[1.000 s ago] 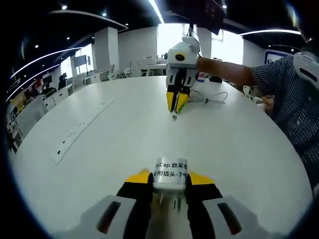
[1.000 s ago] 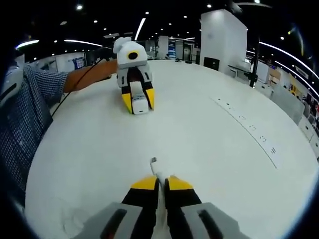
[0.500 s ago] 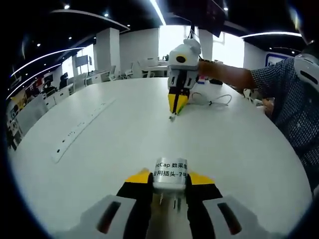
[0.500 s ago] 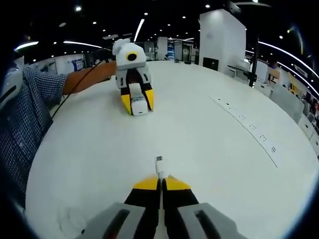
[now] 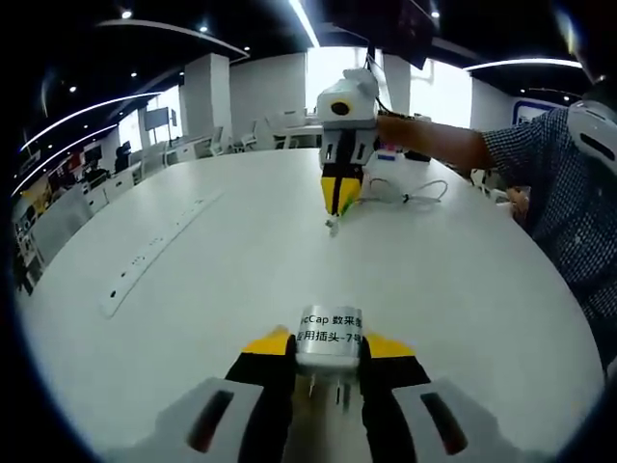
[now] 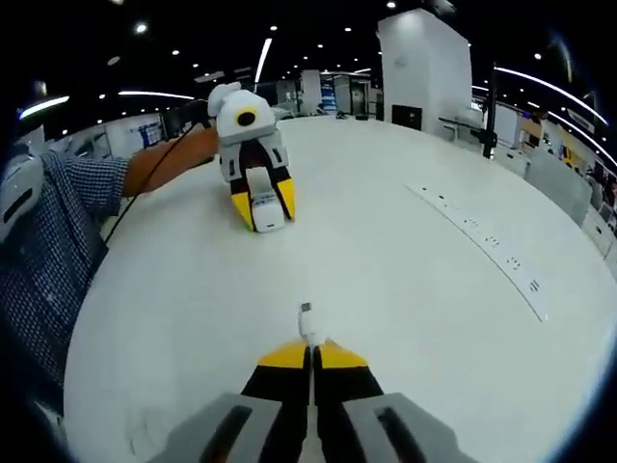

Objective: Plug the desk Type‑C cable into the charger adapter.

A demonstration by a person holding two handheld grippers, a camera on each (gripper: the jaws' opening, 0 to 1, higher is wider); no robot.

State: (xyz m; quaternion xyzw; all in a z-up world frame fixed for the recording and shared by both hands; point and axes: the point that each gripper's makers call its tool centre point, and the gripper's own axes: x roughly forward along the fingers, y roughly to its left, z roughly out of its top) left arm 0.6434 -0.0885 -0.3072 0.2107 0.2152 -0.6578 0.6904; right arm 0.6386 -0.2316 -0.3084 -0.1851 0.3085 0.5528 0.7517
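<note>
The adapter point(image 5: 329, 340) sits between the left gripper's point(image 5: 328, 349) jaws, low over the table point(image 5: 241, 260). Across from it the right gripper point(image 5: 338, 201) holds the plug point(image 6: 308, 317) above the table. A power strip point(image 5: 159, 249) lies off to the left gripper's left.

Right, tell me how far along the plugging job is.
Done: the left hand-held gripper grips the charger adapter, and the right hand-held gripper pinches the Type-C cable behind its plug. Left: closing the gap across the table and seating the plug.
</note>
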